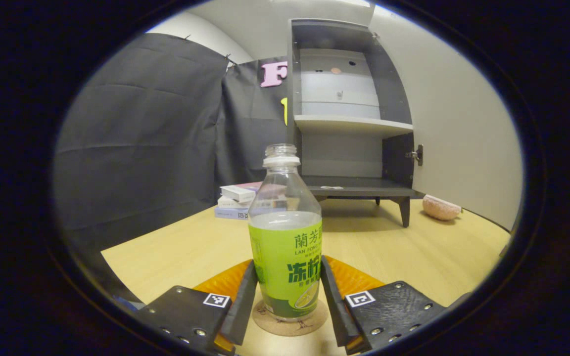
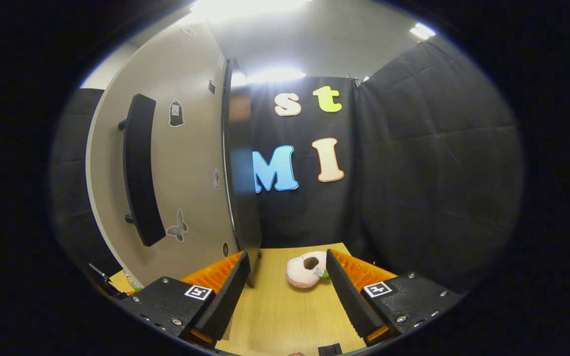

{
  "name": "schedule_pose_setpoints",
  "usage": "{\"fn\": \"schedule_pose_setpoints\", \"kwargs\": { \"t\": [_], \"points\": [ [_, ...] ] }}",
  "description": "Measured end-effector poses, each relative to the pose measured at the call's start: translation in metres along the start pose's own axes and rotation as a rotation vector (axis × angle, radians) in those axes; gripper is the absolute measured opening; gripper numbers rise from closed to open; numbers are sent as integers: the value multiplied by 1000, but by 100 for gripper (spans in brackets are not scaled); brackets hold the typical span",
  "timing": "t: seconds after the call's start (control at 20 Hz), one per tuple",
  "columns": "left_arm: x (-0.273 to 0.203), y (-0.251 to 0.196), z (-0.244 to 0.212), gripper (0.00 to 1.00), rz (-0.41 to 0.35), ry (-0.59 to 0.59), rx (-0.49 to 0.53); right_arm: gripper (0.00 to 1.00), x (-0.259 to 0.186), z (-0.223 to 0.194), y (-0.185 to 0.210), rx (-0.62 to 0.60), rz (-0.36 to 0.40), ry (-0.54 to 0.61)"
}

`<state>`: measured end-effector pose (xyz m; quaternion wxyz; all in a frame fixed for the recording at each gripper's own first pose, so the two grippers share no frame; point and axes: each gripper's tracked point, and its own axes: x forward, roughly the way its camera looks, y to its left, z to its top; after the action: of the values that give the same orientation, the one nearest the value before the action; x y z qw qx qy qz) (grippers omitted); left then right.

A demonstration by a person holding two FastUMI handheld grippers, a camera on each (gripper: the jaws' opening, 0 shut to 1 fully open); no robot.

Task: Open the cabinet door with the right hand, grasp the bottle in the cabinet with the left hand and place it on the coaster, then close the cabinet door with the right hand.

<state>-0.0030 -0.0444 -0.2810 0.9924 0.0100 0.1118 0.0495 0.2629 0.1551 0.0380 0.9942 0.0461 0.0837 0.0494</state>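
The bottle (image 1: 285,232) stands on the coaster (image 1: 290,321), right between the left gripper (image 1: 288,296) jaws, which sit close by its sides, maybe just touching. It looks light, smooth and slippery; hold it at the label. The right gripper (image 2: 287,289) jaws are wide open, holding nothing, with the cabinet door (image 2: 176,163) just past their left side.
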Motion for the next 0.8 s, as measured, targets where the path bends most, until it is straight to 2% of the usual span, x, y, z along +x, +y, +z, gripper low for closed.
{"fn": "schedule_pose_setpoints", "kwargs": {
  "t": [0.1, 0.15, 0.2, 0.4, 0.45, 0.5, 0.75, 0.8],
  "points": [
    [-2, 1, -3, 71, 11, 19, -4, 95, -1, -1, 2, 9, 3, 1],
    [-6, -2, 0, 92, 8, 21, -12, 95, -2, 0, 1, 11, 0, -3],
    [-8, -3, 5, 89, 4, 18, -13, 95, -3, 1, 0, 14, -3, -6],
    [-16, -2, 41, 89, -4, -25, 6, 95, -6, 9, -1, 43, -4, -29],
    [-19, -3, 53, 85, -6, -40, 6, 95, -6, 11, -2, 49, -6, -36],
    [-21, -3, 64, 89, -8, -56, 2, 95, -7, 15, -3, 54, -8, -44],
    [-44, 4, 115, 88, 3, -98, -17, 95, -6, 33, -3, 69, -32, -100],
    [-52, 6, 128, 92, 3, -106, -23, 95, -5, 35, -2, 68, -39, -105]
  ]
}}
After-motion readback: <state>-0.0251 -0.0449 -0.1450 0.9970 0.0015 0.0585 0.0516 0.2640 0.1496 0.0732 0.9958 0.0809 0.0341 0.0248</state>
